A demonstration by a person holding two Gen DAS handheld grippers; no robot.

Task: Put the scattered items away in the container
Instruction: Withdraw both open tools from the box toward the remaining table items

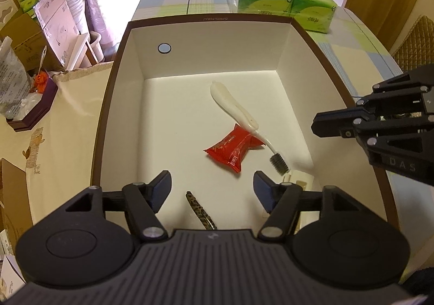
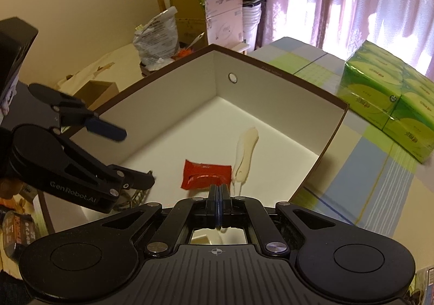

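In the middle of the left wrist view sits the white box (image 1: pixel 293 44) with a brown rim, holding a toothbrush (image 1: pixel 238 112) laid across a red packet (image 1: pixel 232 149), and a patterned clip (image 1: pixel 200 210) at bottom centre. The left gripper (image 1: pixel 213 191) stands spread over the clip, nothing between its fingers.

In the right wrist view, the right gripper (image 2: pixel 219 193) at lower centre is pressed together, empty, above the packet (image 2: pixel 206 176). Green tissue packs (image 2: pixel 390 112) sit at the right.
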